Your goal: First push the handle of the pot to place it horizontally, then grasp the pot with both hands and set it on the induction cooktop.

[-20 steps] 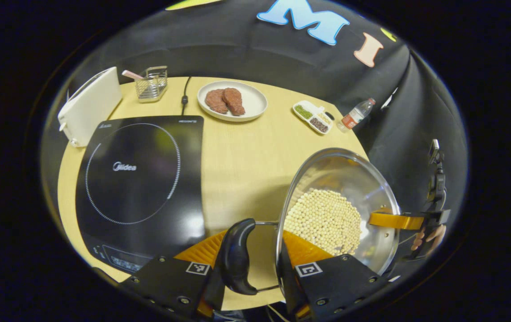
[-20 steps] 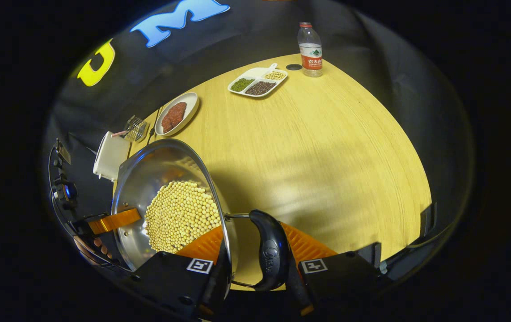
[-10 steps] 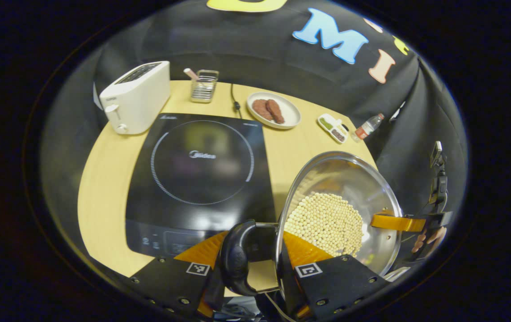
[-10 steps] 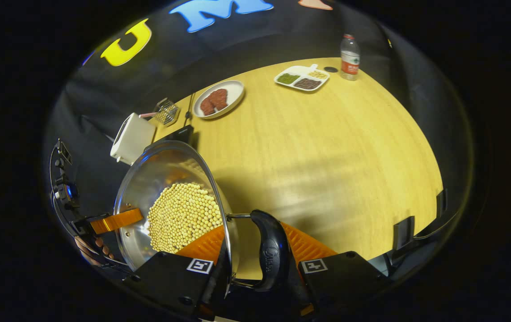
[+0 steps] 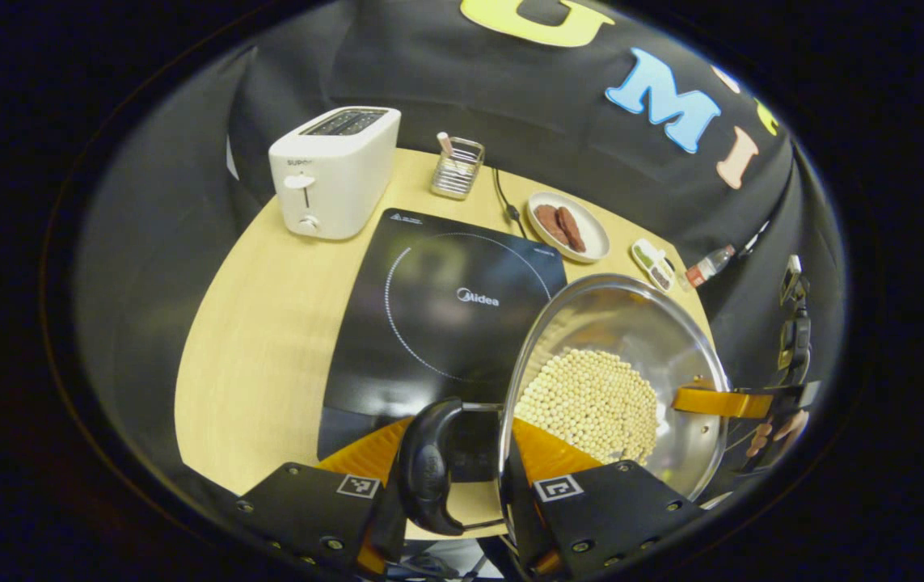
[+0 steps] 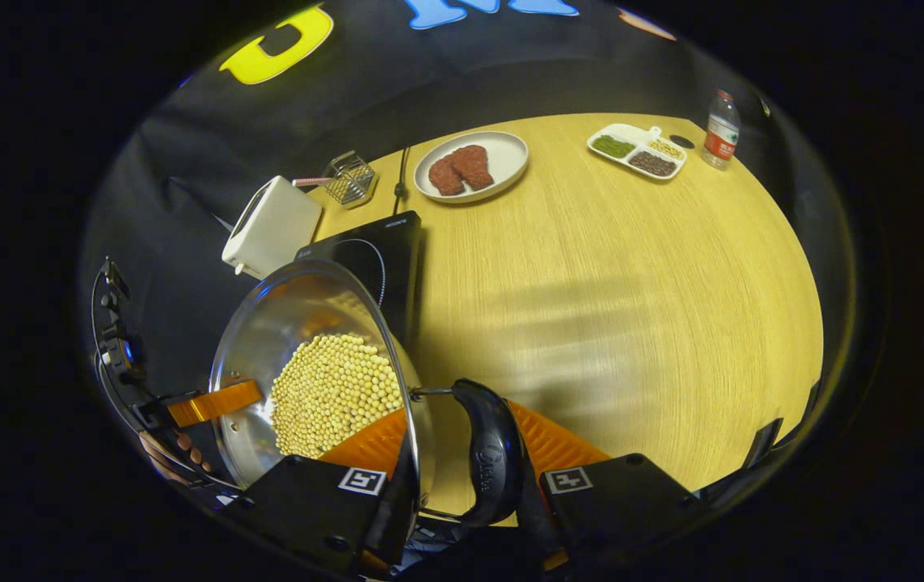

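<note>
Pot (image 5: pixel 615 380) has travelled left since a second ago: in the left gripper view the induction cooktop (image 5: pixel 437 315) was well off to the left, now it sits right behind the pot rim and partly under it. Toaster (image 5: pixel 334 171) and wire rack (image 5: pixel 457 156) swung toward frame centre too. In the right gripper view the cooktop (image 6: pixel 373 263) has come into sight behind the pot (image 6: pixel 308 364); a second ago the pot hid it.

Pot is held up off the desk (image 5: pixel 267 323), soybeans (image 5: pixel 591 400) inside, over the cooktop's near right corner, not set down.

Left claw (image 5: pixel 453 477) is clamped on the pot's black side handle (image 5: pixel 429 465), one finger each side, rim just to its right. Right claw (image 6: pixel 462 477) grips the opposite black handle (image 6: pixel 494 457) the same way, rim to its left. Across the pot in the left gripper view, the other claw's finger (image 5: pixel 720 400) and the holding hand (image 5: pixel 773 432) show.

Meat plate (image 6: pixel 471 166), bean tray (image 6: pixel 638 151) and bottle (image 6: pixel 721 129) are at the far desk edge.
</note>
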`<action>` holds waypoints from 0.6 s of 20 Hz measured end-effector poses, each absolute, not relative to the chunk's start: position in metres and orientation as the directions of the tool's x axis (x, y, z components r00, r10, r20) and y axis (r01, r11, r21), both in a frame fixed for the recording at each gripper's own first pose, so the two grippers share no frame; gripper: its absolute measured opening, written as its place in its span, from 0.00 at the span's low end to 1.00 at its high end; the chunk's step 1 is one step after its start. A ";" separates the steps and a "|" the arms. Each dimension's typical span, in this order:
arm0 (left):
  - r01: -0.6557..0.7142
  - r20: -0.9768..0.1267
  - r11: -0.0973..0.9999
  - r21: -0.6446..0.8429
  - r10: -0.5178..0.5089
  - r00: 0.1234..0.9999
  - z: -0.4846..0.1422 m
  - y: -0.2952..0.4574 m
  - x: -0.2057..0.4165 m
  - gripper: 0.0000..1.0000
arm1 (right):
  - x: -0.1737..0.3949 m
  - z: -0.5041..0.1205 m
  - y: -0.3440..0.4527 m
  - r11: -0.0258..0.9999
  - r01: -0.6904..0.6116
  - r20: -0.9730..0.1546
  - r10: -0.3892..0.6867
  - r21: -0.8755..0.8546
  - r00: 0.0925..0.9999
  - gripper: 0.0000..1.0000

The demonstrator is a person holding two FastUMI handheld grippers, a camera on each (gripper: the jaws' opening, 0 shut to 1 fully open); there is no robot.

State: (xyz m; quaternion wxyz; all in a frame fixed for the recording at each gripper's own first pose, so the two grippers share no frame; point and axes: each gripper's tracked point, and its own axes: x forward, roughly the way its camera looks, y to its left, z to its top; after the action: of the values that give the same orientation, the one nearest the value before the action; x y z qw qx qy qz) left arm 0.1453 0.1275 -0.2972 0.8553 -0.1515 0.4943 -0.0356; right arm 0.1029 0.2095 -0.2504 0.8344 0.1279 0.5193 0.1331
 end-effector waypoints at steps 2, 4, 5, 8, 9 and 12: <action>-0.102 -0.835 0.950 -0.294 -0.204 0.511 -0.297 0.143 0.155 0.58 | 0.118 -0.248 0.225 0.929 -0.102 -0.825 0.363 0.355 0.433 0.53; -0.103 -0.835 0.953 -0.285 -0.194 0.515 -0.300 0.158 0.168 0.54 | 0.130 -0.248 0.238 0.926 -0.108 -0.821 0.372 0.362 0.434 0.53; -0.104 -0.835 0.954 -0.281 -0.190 0.516 -0.302 0.164 0.175 0.58 | 0.136 -0.250 0.244 0.924 -0.111 -0.819 0.376 0.365 0.433 0.53; -0.110 -0.831 0.953 -0.283 -0.187 0.524 -0.312 0.177 0.197 0.54 | 0.158 -0.254 0.257 0.921 -0.090 -0.809 0.378 0.380 0.450 0.53; -0.110 -0.830 0.953 -0.284 -0.187 0.526 -0.316 0.180 0.203 0.54 | 0.165 -0.255 0.262 0.919 -0.081 -0.808 0.378 0.385 0.453 0.57; -0.107 -0.826 0.951 -0.290 -0.193 0.529 -0.327 0.194 0.223 0.54 | 0.186 -0.257 0.274 0.920 -0.071 -0.803 0.373 0.386 0.464 0.53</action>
State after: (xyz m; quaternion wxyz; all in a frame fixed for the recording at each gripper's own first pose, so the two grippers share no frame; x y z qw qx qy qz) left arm 0.2229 0.1942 -0.3271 0.8607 -0.1546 0.4845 -0.0248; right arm 0.1861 0.2736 -0.2573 0.8421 0.1510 0.5006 0.1319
